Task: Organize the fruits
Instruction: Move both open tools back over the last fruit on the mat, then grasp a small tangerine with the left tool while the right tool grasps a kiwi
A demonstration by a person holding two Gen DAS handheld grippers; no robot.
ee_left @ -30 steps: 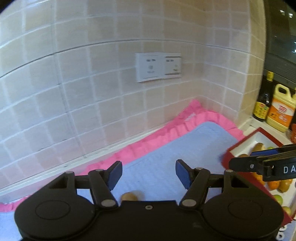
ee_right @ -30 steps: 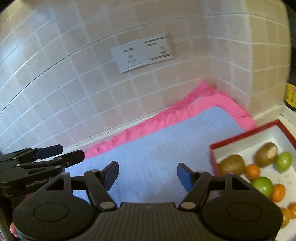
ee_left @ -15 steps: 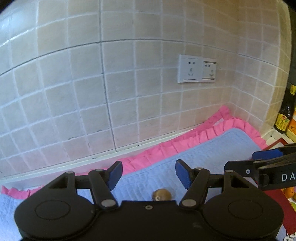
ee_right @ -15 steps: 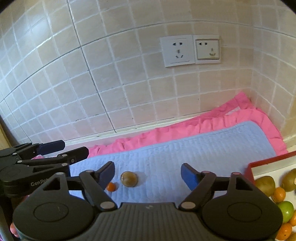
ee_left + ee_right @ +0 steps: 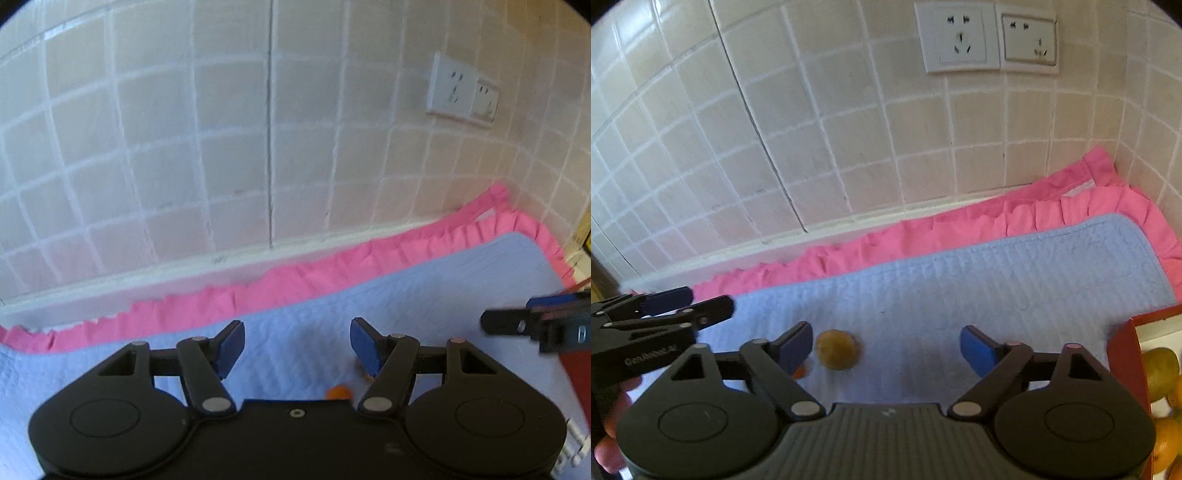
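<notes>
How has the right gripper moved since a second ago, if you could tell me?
Yes: the right gripper swung left, away from the red box; the wall socket slid rightwards and upwards in view.

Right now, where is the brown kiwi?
In the right wrist view the kiwi lies on the blue mat, left of centre, beside a small orange fruit.

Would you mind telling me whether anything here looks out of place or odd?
Yes: two fruits lie loose on the blue mat instead of in the red box with the others: a brownish kiwi and a small orange fruit, half hidden behind the right gripper's left finger. Nothing looks spilled or damaged.
</notes>
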